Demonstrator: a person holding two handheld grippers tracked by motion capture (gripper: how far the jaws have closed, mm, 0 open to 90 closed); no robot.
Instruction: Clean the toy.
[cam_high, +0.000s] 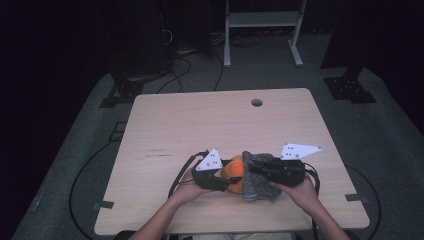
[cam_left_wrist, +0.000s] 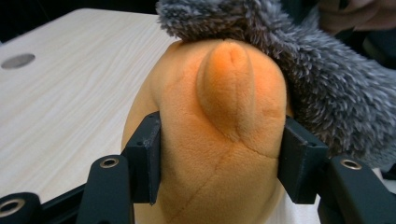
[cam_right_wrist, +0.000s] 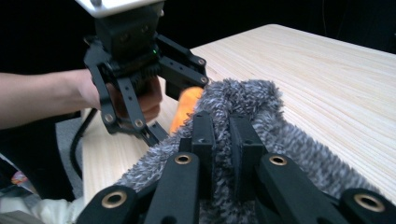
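An orange plush toy (cam_high: 235, 172) lies at the near middle of the wooden table (cam_high: 210, 120). My left gripper (cam_left_wrist: 219, 158) is shut on it, its two black pads (cam_left_wrist: 145, 154) pressing into the soft orange body (cam_left_wrist: 219, 121) from either side. A fuzzy grey cloth (cam_high: 257, 177) drapes over the toy's right side and top. My right gripper (cam_right_wrist: 222, 154) is shut on a fold of that grey cloth (cam_right_wrist: 243, 102), jaws almost touching. In the right gripper view the left gripper (cam_right_wrist: 135, 70) and its hand stand just beyond the cloth, a sliver of orange (cam_right_wrist: 187, 105) between them.
A round cable hole (cam_high: 256, 102) sits near the table's far edge. Cables trail from both grippers off the near edge. A white frame (cam_high: 262, 30) and black stands rise from the dark floor behind the table.
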